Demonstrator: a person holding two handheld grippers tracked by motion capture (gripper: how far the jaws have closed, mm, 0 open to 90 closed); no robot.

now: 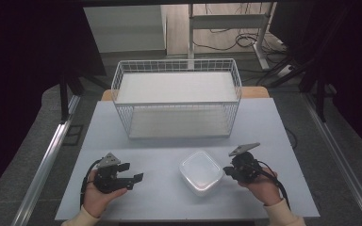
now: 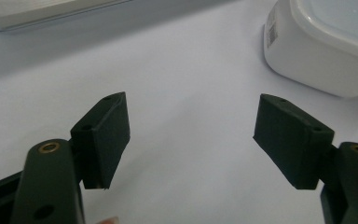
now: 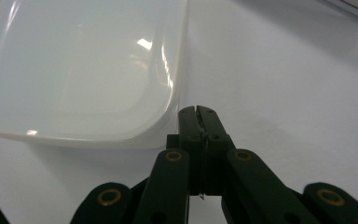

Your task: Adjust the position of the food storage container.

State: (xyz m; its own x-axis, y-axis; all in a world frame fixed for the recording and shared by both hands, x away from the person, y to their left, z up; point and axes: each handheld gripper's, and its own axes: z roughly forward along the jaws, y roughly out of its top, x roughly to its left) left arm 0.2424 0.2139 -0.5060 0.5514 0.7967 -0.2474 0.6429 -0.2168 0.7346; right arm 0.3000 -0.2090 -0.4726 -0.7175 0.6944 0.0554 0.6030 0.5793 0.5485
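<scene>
Box (image 1: 200,172) on the table (image 1: 169,141) near the front, wire basket (image 1: 176,96) behind it, left tool (image 1: 133,178) left of box, right tool (image 1: 226,170) touching its right side.

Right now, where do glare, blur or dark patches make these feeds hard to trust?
Right gripper view: bright glare streaks on the white lidded container, and the shut right gripper is soft at close range. Left gripper view: the open left gripper is slightly blurred, and the container is cropped at the corner. High view: the table is evenly lit, with dark surroundings; the wire basket is clear.
</scene>
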